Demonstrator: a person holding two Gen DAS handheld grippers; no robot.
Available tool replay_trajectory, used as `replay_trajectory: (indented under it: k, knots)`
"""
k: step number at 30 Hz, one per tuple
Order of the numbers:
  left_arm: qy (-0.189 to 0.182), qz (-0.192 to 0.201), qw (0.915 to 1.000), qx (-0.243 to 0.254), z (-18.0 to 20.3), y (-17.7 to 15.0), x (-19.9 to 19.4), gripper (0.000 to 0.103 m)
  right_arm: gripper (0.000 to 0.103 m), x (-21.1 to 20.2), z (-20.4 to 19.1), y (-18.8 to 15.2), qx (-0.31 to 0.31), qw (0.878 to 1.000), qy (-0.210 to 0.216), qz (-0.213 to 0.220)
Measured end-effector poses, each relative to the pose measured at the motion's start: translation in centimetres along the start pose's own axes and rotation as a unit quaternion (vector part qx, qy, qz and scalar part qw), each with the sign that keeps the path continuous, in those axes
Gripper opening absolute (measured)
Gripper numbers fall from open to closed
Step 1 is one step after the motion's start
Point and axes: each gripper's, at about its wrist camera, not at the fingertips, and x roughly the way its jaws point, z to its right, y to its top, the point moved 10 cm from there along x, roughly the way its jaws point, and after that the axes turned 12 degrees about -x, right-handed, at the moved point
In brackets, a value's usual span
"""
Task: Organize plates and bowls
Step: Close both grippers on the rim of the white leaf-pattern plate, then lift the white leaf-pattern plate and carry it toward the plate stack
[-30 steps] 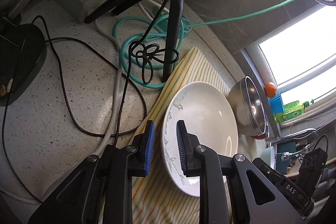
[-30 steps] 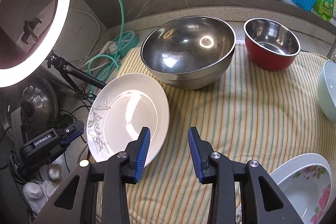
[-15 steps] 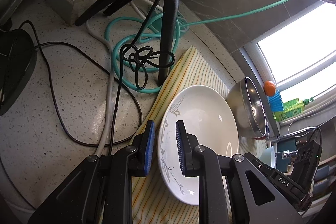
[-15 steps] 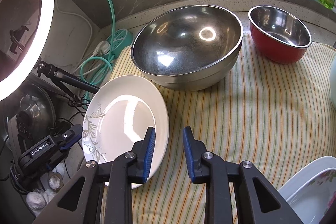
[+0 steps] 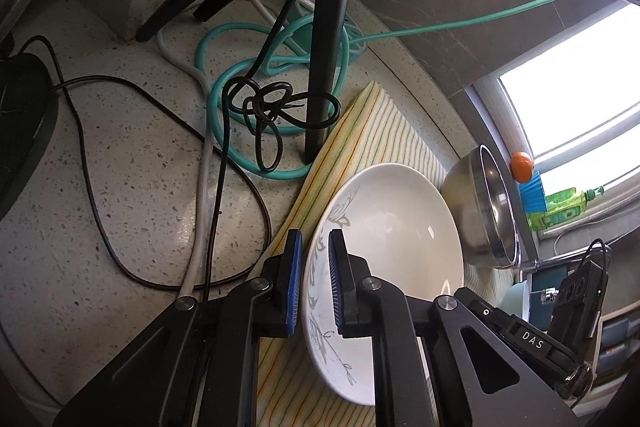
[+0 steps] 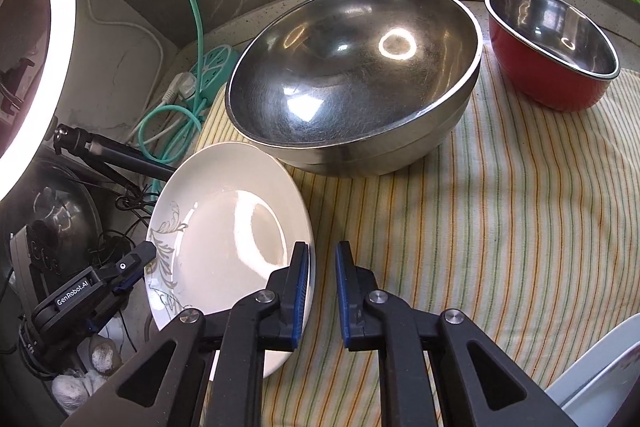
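A white plate [image 5: 392,235] [image 6: 224,235] with a grey leaf pattern lies at the left end of the striped cloth [image 6: 500,227]. My left gripper [image 5: 314,239] has its jaws closed on the plate's left rim, one pad under it and one over it. The right wrist view shows the same grip on that rim by the left gripper [image 6: 146,255]. My right gripper [image 6: 320,251] is closing around the plate's right rim. Its left pad rests against the plate, and a strip of cloth still shows before the right pad.
A large steel bowl [image 6: 352,67] stands just behind the plate, with a red bowl [image 6: 552,39] to its right. A flowered white bowl [image 6: 600,379] sits at the lower right. Cables [image 5: 240,107], a tripod leg [image 5: 324,47] and a ring light [image 6: 44,39] crowd the counter on the left.
Both pairs of jaws have narrowed around the plate's rims. My right gripper came down and left until its left finger lay over the plate's right edge. The left gripper stayed almost still.
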Motion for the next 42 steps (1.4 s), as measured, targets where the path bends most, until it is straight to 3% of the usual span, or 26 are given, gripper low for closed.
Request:
replay_trajectory:
  k: [8,27,42]
  knots:
    - [0.002,0.003,1.0000,-0.002,0.0,0.0,0.1,0.007,0.004,0.6,-0.5,0.3,-0.004,1.000,0.009,-0.007]
    - [0.004,0.000,1.0000,-0.007,-0.2,-0.5,-0.3,0.007,0.004,0.4,-0.8,-0.1,-0.007,1.000,-0.003,-0.017]
    - [0.003,-0.001,1.0000,-0.005,0.5,-2.4,-1.7,0.007,0.004,-2.3,-0.4,-1.9,-0.002,1.000,0.004,-0.012]
